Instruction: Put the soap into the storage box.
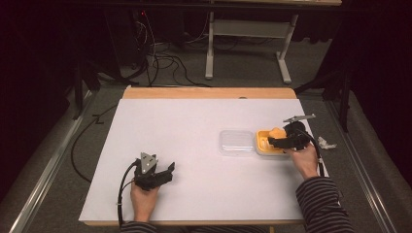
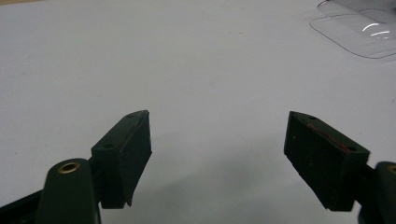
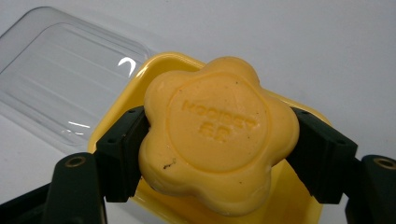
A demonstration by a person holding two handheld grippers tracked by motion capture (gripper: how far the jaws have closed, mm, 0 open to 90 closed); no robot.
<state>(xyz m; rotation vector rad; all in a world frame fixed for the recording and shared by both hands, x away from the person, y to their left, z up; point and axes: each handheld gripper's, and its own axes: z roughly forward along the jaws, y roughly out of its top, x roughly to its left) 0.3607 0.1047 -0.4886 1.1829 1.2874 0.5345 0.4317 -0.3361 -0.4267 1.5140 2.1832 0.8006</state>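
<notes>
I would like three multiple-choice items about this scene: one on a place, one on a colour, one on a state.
1. Where does the clear lid lie?
A. left of the yellow dish
B. on the dish
C. on the floor

2. What colour is the flower-shaped soap?
A. blue
B. orange-yellow
C. white

3. How are the left tongs?
A. shut on the soap
B. shut on the lid
C. open, holding nothing

Answers: 1 A, the high view shows the lid beside the dish; 2 B, the right gripper view shows it between the right tongs; 3 C, bare table shows between them.
</notes>
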